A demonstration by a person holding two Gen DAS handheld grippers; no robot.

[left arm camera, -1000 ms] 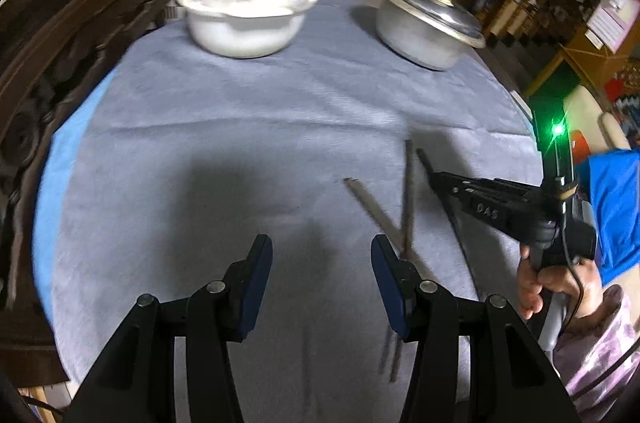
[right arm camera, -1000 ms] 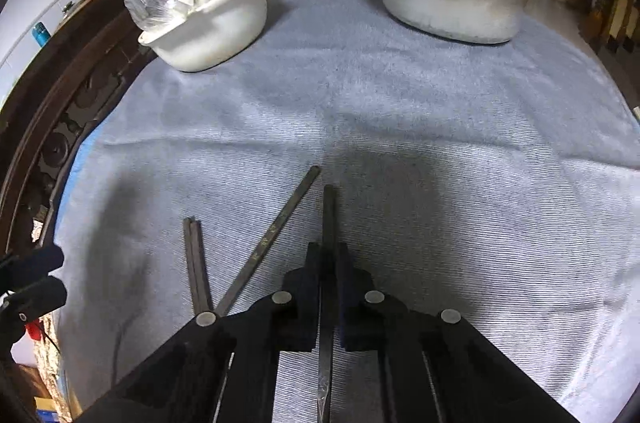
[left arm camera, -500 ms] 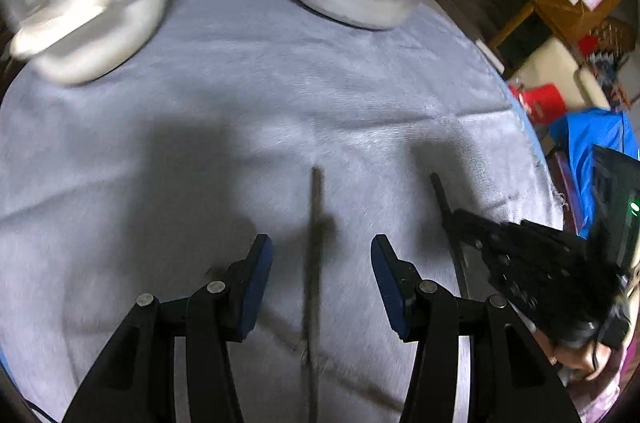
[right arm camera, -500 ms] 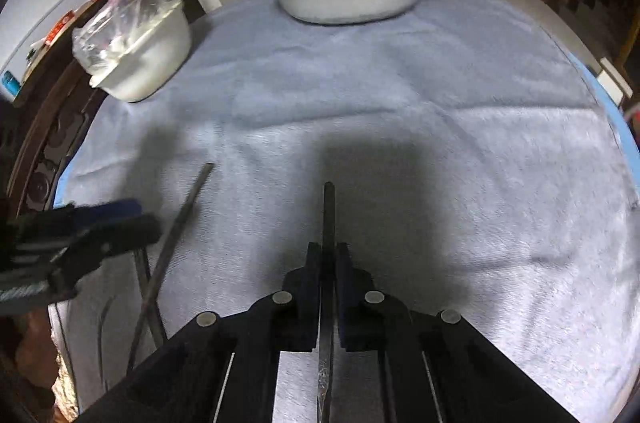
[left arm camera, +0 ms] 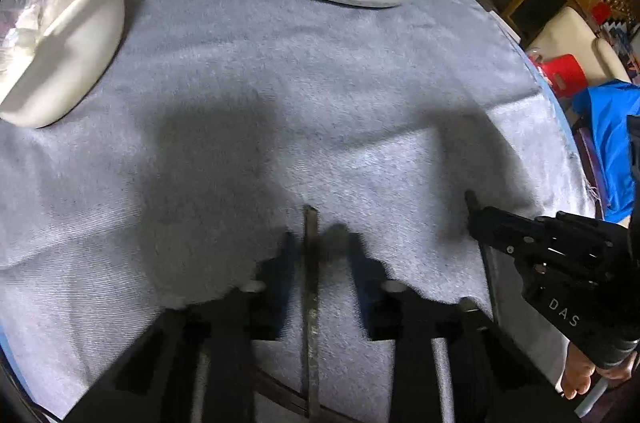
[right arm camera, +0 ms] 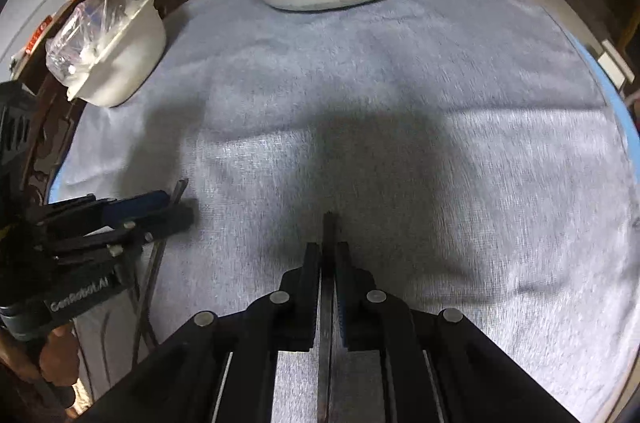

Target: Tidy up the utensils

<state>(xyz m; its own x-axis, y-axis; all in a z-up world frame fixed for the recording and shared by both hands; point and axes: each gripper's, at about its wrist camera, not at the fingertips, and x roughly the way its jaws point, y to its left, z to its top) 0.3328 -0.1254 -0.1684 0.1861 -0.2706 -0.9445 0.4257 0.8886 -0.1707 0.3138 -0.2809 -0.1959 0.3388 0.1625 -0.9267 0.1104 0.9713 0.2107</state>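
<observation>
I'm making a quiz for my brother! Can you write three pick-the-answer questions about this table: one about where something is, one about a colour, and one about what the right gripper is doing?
1. Where is the plastic bag?
A. in the white bowl
B. in a drawer
C. on the floor

2. What colour is the cloth?
A. red
B. grey
C. green

3. The right gripper is:
A. open and empty
B. shut on a spoon
C. shut on a chopstick

Answers:
1 A: the crinkly bag sits inside the bowl's rim.
2 B: the whole cloth is plain grey.
3 C: its jaws squeeze a thin dark stick that pokes out in front.
</observation>
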